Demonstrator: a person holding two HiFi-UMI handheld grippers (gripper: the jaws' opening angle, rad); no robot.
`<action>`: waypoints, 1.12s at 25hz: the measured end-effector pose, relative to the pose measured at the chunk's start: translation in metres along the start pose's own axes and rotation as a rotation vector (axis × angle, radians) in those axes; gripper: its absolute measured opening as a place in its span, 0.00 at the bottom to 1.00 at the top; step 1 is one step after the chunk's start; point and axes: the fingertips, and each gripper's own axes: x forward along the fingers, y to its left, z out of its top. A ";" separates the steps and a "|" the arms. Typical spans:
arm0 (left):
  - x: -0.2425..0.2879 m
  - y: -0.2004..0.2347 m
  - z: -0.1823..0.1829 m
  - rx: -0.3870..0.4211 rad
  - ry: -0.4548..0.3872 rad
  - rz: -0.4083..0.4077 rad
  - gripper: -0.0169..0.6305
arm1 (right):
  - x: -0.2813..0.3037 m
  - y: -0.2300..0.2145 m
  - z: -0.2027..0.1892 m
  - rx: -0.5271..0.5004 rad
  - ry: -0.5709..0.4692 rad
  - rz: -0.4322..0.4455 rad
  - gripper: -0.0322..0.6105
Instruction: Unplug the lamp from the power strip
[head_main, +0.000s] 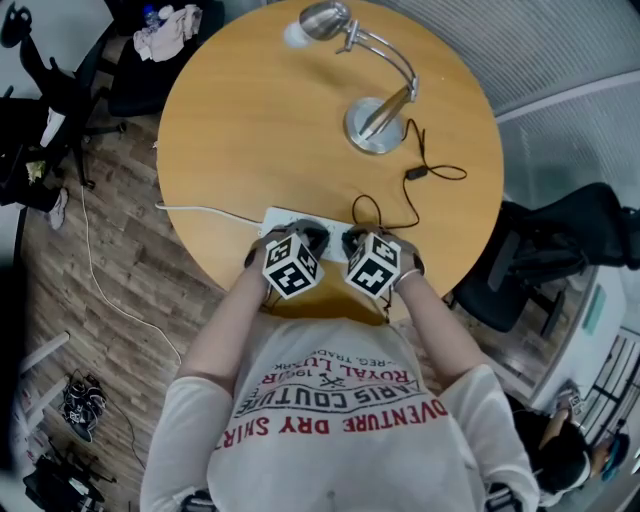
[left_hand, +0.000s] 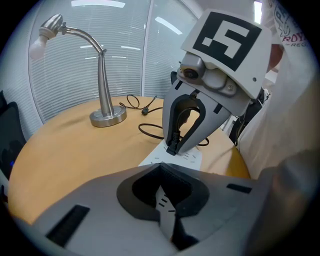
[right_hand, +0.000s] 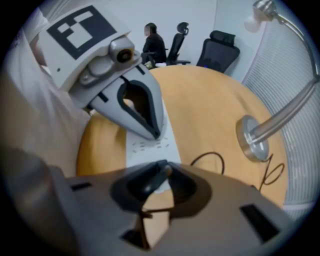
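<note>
On a round wooden table (head_main: 250, 130), seen from above, a white cable (head_main: 200, 210) is laid from the left edge to a white power strip (head_main: 285, 217), which is set flat near the person's side. At the strip's left part, the left gripper (right_hand: 155, 133) is held with its jaws closed together and nothing between them. Their joined tips are pressed onto the strip's top face beside a row of slots. Just to the right, the right gripper (left_hand: 172, 146) is clamped on a black plug (left_hand: 171, 149). The plug is pinched at the jaw tips and stands upright with its lower end against the strip; whether its pins are seated cannot be told. Both marker cubes are held side by side over the table's near edge, close but apart. From the plug, a thin black cord (head_main: 413, 205) is looped across the bare wood, past a small inline switch (head_main: 415, 173), to the round metal base of a silver lamp (head_main: 378, 122). The lamp is stood upright on the far right part of the table, well apart from the strip, with its curved neck bent leftward and a white bulb in its head. A black office chair (head_main: 560, 250) is parked to the right of the table.
</note>
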 end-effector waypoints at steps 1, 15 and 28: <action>0.000 0.000 0.000 -0.005 0.002 -0.002 0.07 | 0.001 0.000 -0.001 -0.008 0.000 0.006 0.19; -0.001 0.001 0.001 -0.002 -0.018 0.020 0.07 | -0.009 0.001 0.000 -0.099 0.007 -0.012 0.16; 0.002 -0.003 0.000 0.002 0.005 0.001 0.07 | -0.010 0.008 -0.005 -0.062 0.050 -0.023 0.16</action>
